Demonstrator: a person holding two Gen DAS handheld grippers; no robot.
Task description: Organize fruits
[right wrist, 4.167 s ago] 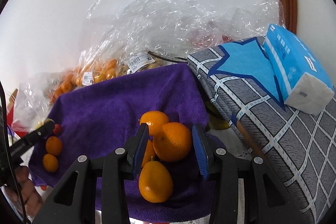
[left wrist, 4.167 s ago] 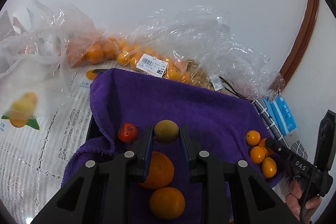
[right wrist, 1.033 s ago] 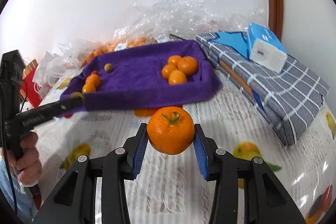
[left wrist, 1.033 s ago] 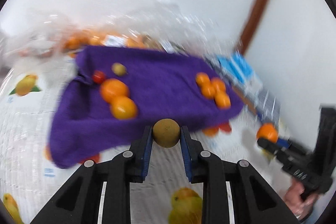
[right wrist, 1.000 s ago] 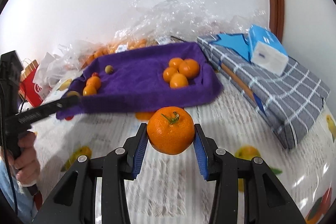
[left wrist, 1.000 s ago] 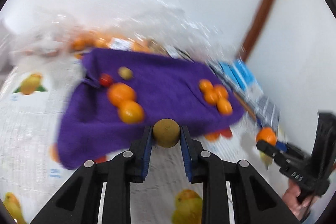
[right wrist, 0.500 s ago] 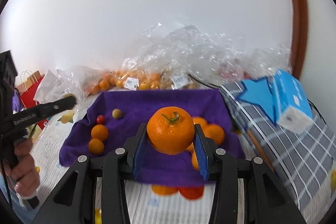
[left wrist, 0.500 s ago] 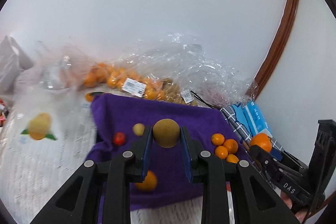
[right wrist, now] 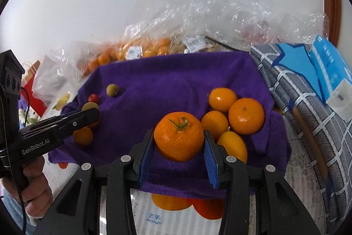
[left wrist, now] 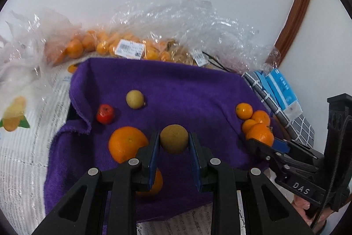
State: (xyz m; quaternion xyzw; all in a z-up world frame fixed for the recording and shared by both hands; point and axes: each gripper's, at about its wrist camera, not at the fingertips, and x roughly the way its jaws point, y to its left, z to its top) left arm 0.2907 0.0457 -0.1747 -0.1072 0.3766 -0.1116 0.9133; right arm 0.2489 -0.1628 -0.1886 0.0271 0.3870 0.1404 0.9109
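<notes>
Grippers back over towel (left wrist: 187, 89), "mango" print (right wrist: 154, 220)

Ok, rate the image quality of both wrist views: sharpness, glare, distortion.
Left wrist view: the brown fruit in the left hand-held gripper is sharp, the far plastic bags are slightly soft with white glints, and the fisheye bends the wooden frame. Right wrist view: the tangerine in the right hand-held gripper is crisp, light is even, and the bags glare.
</notes>
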